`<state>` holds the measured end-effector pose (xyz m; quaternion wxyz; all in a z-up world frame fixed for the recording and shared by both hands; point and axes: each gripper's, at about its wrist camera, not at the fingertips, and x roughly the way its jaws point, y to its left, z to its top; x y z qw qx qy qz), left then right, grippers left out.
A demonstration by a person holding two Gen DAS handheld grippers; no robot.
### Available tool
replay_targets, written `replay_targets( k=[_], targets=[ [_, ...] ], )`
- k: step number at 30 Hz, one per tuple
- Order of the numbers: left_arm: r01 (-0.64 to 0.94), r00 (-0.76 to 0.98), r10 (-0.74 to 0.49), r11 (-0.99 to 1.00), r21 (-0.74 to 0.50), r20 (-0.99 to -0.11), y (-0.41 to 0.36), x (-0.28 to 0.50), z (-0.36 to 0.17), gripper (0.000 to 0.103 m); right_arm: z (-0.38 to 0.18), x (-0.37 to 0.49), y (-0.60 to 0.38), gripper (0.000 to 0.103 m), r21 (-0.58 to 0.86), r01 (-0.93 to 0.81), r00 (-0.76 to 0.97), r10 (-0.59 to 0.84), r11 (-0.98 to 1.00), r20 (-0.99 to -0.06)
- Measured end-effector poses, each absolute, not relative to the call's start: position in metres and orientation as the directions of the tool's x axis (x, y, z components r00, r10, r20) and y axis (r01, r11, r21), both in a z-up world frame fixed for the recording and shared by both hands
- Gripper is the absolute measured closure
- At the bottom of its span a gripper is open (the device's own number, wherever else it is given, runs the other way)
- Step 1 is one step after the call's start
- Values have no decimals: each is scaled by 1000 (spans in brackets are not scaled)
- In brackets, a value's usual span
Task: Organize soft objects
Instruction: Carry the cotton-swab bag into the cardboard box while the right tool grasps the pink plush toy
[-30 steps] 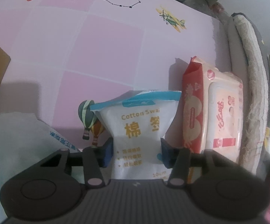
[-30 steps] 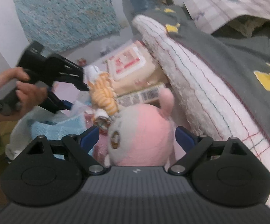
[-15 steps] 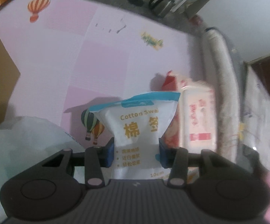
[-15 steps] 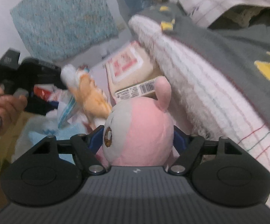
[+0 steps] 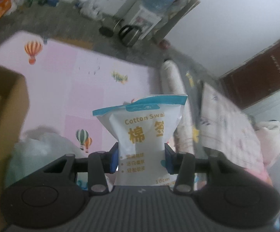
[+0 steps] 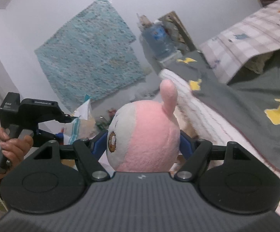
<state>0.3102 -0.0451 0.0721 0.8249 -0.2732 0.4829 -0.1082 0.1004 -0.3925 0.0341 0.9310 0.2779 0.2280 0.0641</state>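
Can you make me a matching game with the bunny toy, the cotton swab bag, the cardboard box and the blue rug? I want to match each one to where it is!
Things:
1. pink plush toy
2. cotton swab bag
3. cardboard box
4. blue rug

Places:
A. against the white wall
B. squeezed in the left hand-held gripper
C. at the pink mat's left edge
D. squeezed in the right hand-held gripper

Pairs: 1-D, 2-B, 3-C, 4-A
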Motion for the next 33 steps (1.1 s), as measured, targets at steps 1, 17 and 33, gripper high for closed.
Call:
replay_targets(
  k=[1, 17, 33],
  targets=[
    [-76, 523, -438, 831, -552, -731, -40, 303, 80, 57, 44, 96, -387, 29, 559, -26, 886, 278, 829, -371],
    [-194, 606, -164, 918, -345, -778, 115, 224, 83, 57, 89, 84, -293, 28, 635, -234, 778, 533, 736, -332],
    [-219, 512, -105, 944, -248, -853, 143, 300, -25, 47, 76, 82, -274, 27, 622, -166, 744, 511, 765, -430]
  ],
)
